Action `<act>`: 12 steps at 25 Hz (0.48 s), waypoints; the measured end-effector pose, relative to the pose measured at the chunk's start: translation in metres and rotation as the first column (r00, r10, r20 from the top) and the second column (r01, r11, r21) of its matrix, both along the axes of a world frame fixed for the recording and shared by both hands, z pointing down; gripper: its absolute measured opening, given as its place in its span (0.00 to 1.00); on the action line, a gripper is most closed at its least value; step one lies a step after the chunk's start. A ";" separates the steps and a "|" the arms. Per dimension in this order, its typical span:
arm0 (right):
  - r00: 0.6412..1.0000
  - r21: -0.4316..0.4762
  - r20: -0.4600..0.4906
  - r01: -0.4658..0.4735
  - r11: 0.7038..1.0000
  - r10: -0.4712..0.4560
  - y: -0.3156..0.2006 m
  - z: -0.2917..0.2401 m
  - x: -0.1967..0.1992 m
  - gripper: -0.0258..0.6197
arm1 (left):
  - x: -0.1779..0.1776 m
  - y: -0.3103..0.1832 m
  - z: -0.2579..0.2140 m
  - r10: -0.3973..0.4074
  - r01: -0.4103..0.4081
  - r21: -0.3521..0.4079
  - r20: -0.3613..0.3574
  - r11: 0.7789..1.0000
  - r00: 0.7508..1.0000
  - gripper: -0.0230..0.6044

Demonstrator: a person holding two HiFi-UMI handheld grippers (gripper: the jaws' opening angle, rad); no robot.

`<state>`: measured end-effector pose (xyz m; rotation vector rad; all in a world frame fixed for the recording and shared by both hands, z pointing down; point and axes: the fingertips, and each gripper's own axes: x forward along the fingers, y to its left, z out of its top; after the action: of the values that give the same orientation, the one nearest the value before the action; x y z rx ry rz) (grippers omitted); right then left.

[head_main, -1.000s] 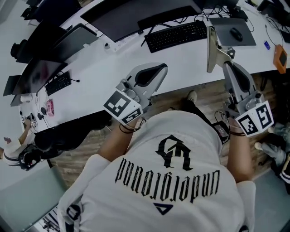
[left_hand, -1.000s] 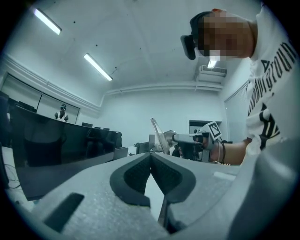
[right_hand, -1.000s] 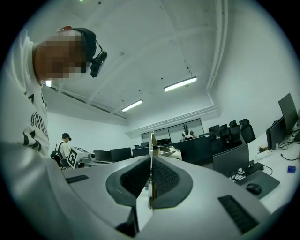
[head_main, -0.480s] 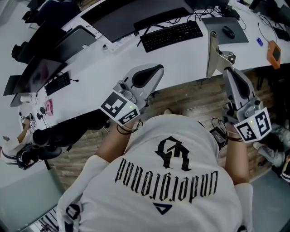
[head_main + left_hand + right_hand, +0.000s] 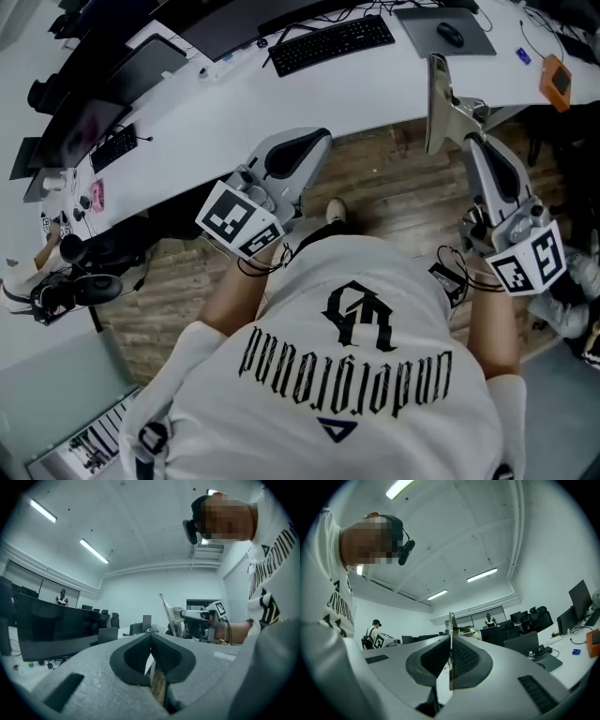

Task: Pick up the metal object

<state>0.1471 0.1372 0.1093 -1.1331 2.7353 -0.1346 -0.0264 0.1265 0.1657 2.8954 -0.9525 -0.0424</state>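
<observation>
The pick-up looks as good as done, so the work now is to carry the load steadily. The thin, flat, silvery metal plate with a small bracket on one face (image 5: 436,94) is clamped at its lower end only and stands upright above the jaws. I judge it could lever out of the grip if swung fast or tipped sideways. Keeping it vertical and moving slowly, clear of the long white table (image 5: 309,94), should serve best. The right gripper (image 5: 467,139) has its jaws drawn almost fully together, pinching the metal plate edge-on between its dark ribbed pads; the right gripper view shows the plate as a thin line rising between them. The plate is off the table, in the air over the table's near edge toward its right end, above the wooden floor (image 5: 394,178). The left gripper (image 5: 322,141) has its jaws pressed together on nothing and hangs well apart to the left, pointing at the same near edge.
</observation>
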 end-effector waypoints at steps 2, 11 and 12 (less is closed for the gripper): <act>1.000 -0.007 0.000 0.001 1.000 -0.001 0.022 0.004 0.017 0.07 | 0.016 0.023 0.001 -0.003 0.003 -0.002 0.003 1.000 1.000 0.06; 1.000 -0.024 0.017 0.025 0.999 -0.025 0.103 0.014 0.063 0.07 | 0.057 0.112 -0.011 -0.029 0.029 0.019 0.030 0.999 0.999 0.06; 0.999 -0.025 0.018 0.029 0.999 -0.028 0.109 0.015 0.064 0.07 | 0.058 0.119 -0.011 -0.032 0.031 0.020 0.037 0.999 0.999 0.06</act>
<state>0.2110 0.2464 0.1240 -1.0940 2.7427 -0.1821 0.0316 0.2452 0.1549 2.9083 -1.0098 -0.0002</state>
